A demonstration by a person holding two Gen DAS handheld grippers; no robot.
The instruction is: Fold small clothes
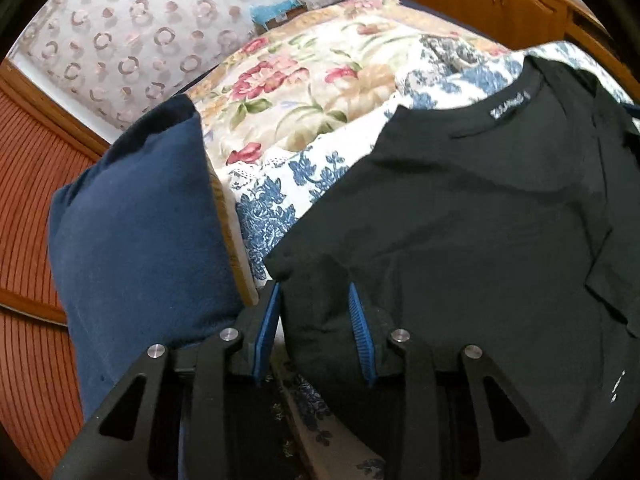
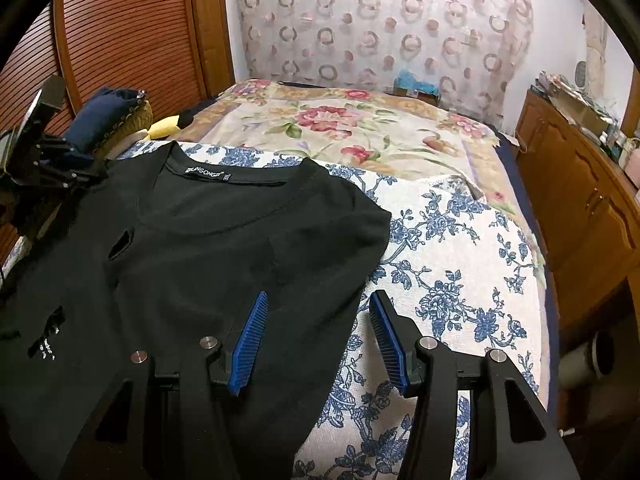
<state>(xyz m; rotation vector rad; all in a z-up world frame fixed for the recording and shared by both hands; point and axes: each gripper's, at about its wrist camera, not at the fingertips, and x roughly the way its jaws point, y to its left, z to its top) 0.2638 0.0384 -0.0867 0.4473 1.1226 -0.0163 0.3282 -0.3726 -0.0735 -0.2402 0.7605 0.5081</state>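
Note:
A black T-shirt (image 1: 460, 216) lies on a blue-flowered white cover (image 1: 280, 184) on the bed, collar and label at the far end. My left gripper (image 1: 314, 292) has its blue pads either side of a bunched fold at the shirt's left edge, gripping it. In the right wrist view the same shirt (image 2: 208, 240) lies flat with one side folded in. My right gripper (image 2: 318, 300) is open, its jaws straddling the shirt's right edge just above the cloth. The left gripper (image 2: 80, 174) shows at the shirt's far left corner.
A dark blue pillow (image 1: 136, 248) stands left of the shirt. A floral bedspread (image 2: 352, 124) covers the far bed. A wooden slatted wardrobe (image 2: 128, 32) is left, a wooden cabinet (image 2: 580, 200) right, a patterned curtain (image 2: 380, 20) behind.

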